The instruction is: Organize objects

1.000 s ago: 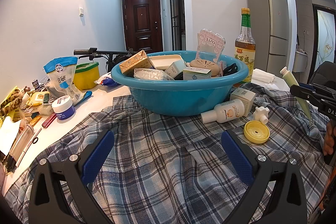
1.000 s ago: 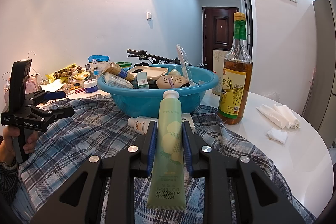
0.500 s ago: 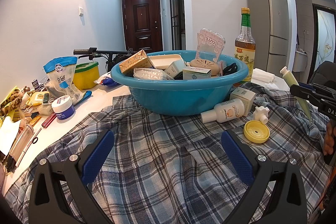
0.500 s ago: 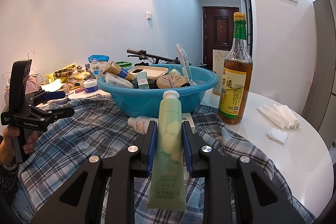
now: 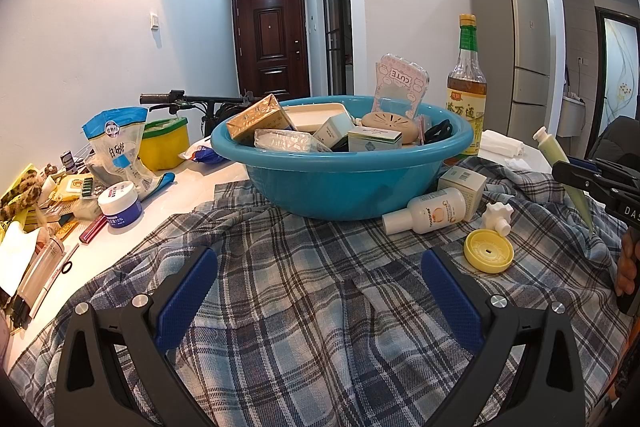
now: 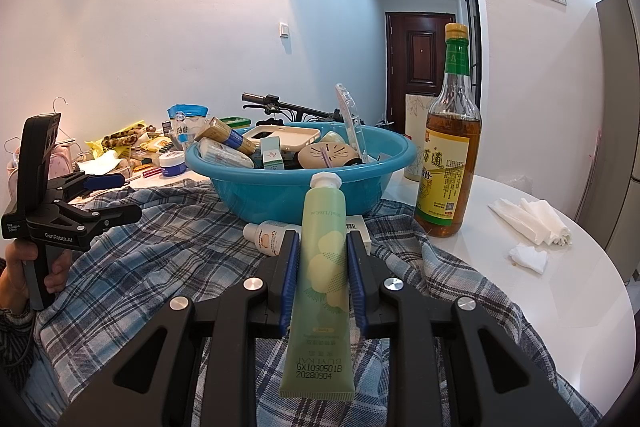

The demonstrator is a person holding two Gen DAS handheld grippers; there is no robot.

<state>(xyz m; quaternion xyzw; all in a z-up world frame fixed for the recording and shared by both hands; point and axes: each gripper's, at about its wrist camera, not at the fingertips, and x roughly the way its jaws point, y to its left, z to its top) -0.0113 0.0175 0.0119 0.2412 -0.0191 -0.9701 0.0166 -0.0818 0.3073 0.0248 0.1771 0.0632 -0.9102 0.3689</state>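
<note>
A pale green tube (image 6: 323,269) is clamped mid-body in the right claw (image 6: 322,269), cap forward, above the plaid cloth (image 6: 168,255) before the blue basin (image 6: 384,163). Judged light, soft, squeezable; firmer hold expected near the crimp. Left claw (image 5: 318,303) is held wide, empty.

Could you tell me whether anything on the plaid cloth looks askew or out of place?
Yes: a small white bottle lies tipped on its side against the blue basin, and a loose yellow lid sits nearby with no container.
</note>
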